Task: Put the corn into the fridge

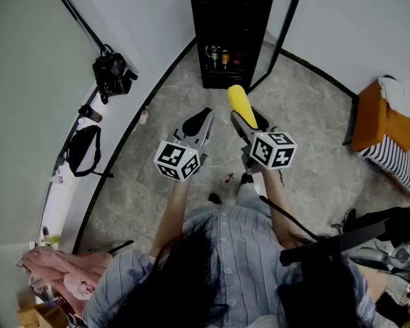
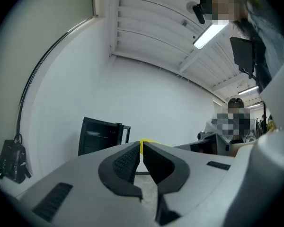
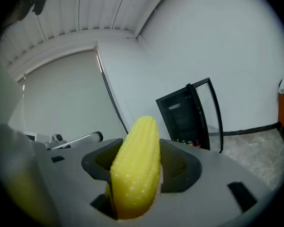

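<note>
A yellow corn cob [image 3: 138, 161] sticks forward from my right gripper [image 3: 141, 167], whose jaws are shut on its lower half; the head view shows the corn [image 1: 240, 105] pointing at the fridge. The small black fridge [image 1: 227, 31] stands against the far wall with its glass door [image 1: 279, 29] swung open to the right, and bottles [image 1: 222, 57] sit on a lower shelf. My left gripper [image 1: 198, 123] is held beside the right one, its jaws closed together with nothing between them [image 2: 141, 161]. In the right gripper view the fridge [image 3: 183, 119] is a short way ahead to the right.
A black bag [image 1: 111, 72] hangs on the curved left wall, another black bag [image 1: 84, 150] below it. An orange seat [image 1: 391, 132] with a striped cloth stands at the right. A small bottle [image 1: 144, 116] lies on the floor by the wall. A seated person [image 2: 233, 124] shows in the left gripper view.
</note>
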